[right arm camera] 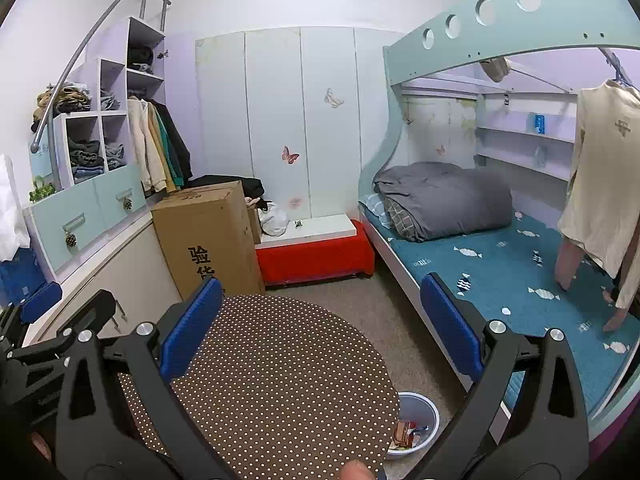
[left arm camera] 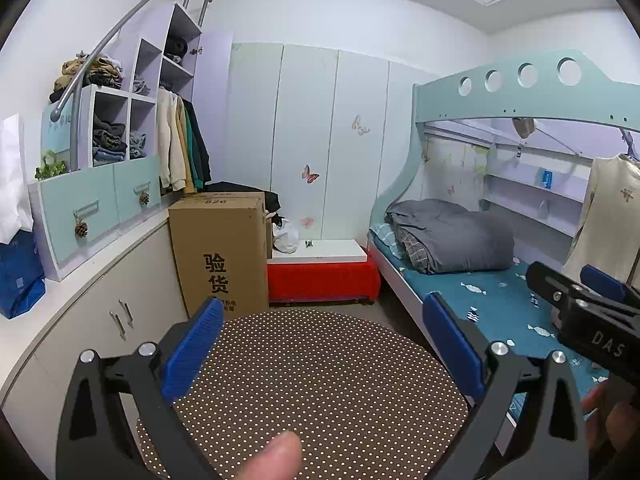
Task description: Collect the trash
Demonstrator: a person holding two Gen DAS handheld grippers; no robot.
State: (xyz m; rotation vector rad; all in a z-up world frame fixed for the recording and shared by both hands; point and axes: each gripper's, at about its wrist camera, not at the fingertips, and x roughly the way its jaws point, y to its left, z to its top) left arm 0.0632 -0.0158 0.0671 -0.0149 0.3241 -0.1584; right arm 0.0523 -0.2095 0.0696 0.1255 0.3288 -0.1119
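The tall cardboard box [left arm camera: 218, 256] at far left, beside the red bench, carries large black characters 验货 on its front. The right gripper [left arm camera: 592, 320], near right, bears white letters DAS

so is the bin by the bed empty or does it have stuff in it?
Not empty. In the right wrist view the white bin stands upright on the carpet beside the dotted round table, with a few wrappers at the bottom.
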